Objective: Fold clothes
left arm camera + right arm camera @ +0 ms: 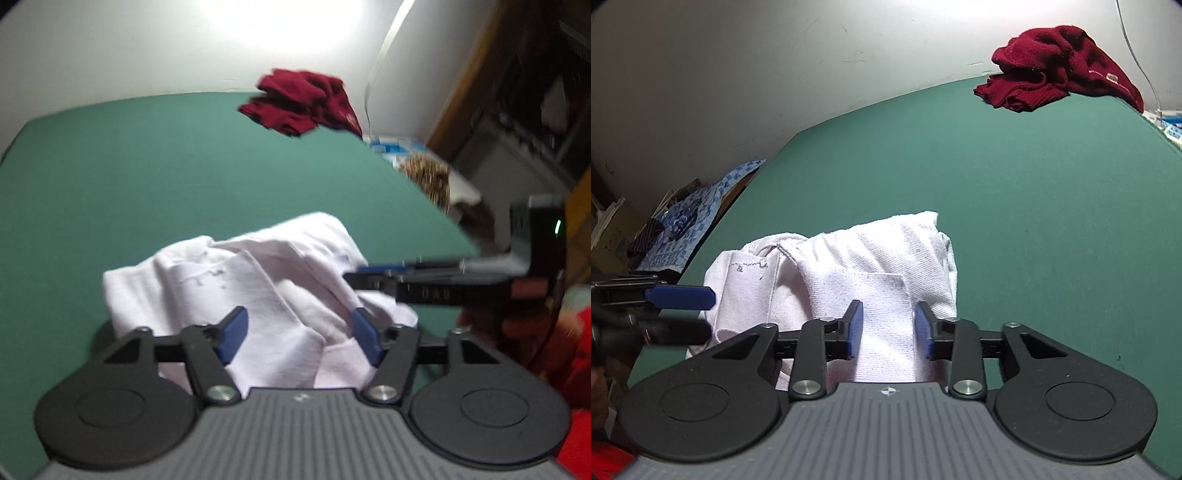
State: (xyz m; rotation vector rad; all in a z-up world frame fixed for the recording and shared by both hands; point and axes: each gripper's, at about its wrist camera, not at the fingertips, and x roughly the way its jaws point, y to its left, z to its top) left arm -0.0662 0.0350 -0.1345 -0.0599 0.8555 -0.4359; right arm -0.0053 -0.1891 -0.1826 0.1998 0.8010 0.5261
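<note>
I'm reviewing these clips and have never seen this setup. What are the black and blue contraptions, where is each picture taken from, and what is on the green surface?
These are two hand-held tongs, one in each of a person's hands, each with a camera looking forward along its blue-padded fingers. One picture is from the left tongs, the other from the right tongs. Each view also catches the other tongs coming in from the side. On the green table lies a crumpled white garment right in front of both tongs, and a bunched dark red garment sits at the far edge near the wall. Both pairs stand open over the white cloth; neither appears to be pinching it.
</note>
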